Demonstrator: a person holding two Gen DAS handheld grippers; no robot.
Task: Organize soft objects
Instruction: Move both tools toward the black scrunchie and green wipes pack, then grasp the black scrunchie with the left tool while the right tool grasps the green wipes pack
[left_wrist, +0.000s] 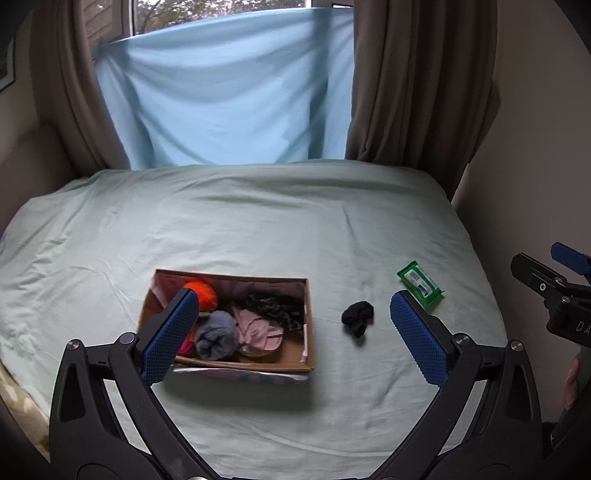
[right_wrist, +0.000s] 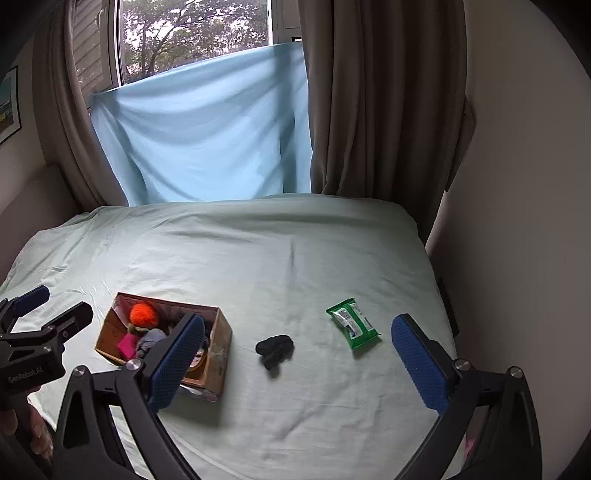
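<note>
Left wrist: box of soft items

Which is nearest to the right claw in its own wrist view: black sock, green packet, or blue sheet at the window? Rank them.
1. black sock, on the bed, centre.
2. green packet, slightly farther back, right.
3. blue sheet, over the window behind the bed.

Left gripper: blue pads spread wide, nothing between them.
Right gripper: partly in view at the right edge; its state is unclear.
Cardboard box: on the bed, holding an orange pom-pom, a grey sock, pink cloth and dark patterned fabric.
Black sock: bunched, right of the box.
Green packet: near the bed's right edge.
</note>
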